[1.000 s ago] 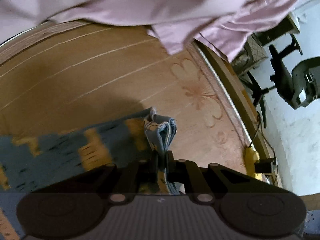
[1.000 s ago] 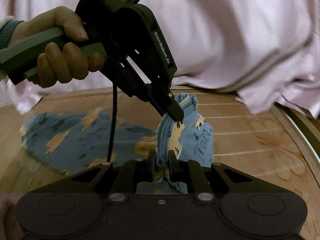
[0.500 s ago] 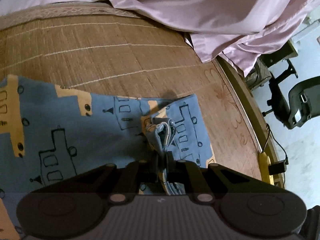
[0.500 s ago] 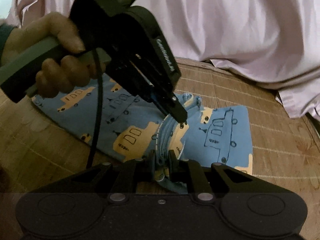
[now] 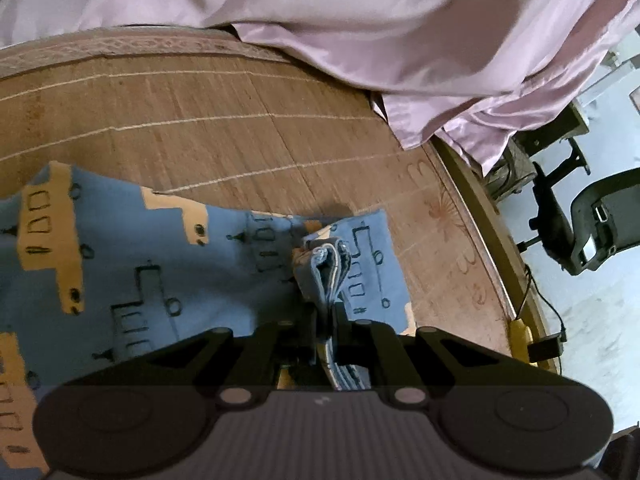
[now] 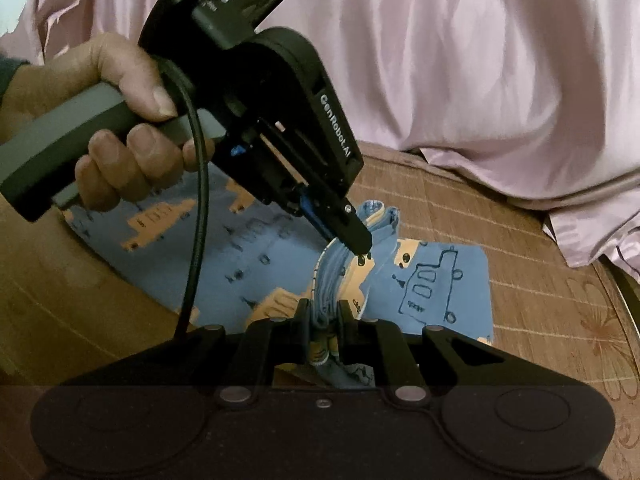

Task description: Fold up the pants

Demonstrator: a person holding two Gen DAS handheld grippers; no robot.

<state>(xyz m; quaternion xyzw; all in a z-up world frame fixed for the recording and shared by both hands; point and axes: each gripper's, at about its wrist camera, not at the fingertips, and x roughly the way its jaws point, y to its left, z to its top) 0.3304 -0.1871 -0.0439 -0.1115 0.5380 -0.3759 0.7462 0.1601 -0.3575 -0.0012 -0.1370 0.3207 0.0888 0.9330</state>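
Both my left gripper (image 5: 326,316) and right gripper (image 6: 323,312), clamped on the bunched edge, have lowered the pants (image 6: 436,284) onto the mat (image 5: 224,136), so this fold looks nearly laid.

blue pants (image 5: 132,264) with orange vehicle print, pink sheet (image 5: 360,20), brown mat (image 5: 200,136)

The left claw (image 6: 358,242) is black plastic with a grey handle, white "GenRobot.AI" lettering and a trailing black cable (image 6: 198,216). The right claw (image 6: 323,316) has black linkages with silver screws. A dark sleeve (image 6: 10,76) shows at the wrist.
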